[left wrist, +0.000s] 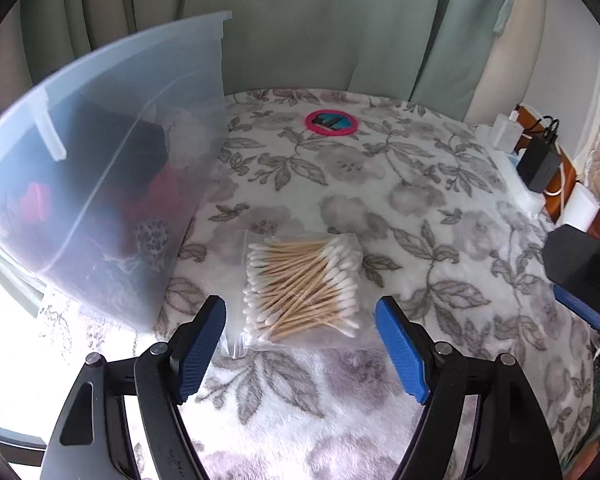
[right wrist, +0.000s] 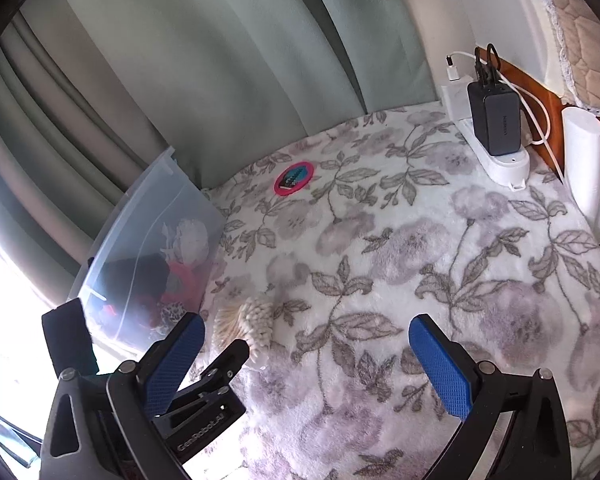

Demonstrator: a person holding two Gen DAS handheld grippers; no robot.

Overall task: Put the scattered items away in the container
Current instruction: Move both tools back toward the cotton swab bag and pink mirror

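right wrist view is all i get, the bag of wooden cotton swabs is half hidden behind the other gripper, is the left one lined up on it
Observer: Yes. In the left wrist view the clear bag of wooden cotton swabs lies between the open left gripper fingers, untouched.
Operator: whats in the translucent plastic container
Observer: The translucent plastic container beside the bag shows, up close, a black item, red items and a leopard-print piece.
Operator: my gripper visible there
Observer: Only a black body and blue pad of the right gripper at the frame's right edge.
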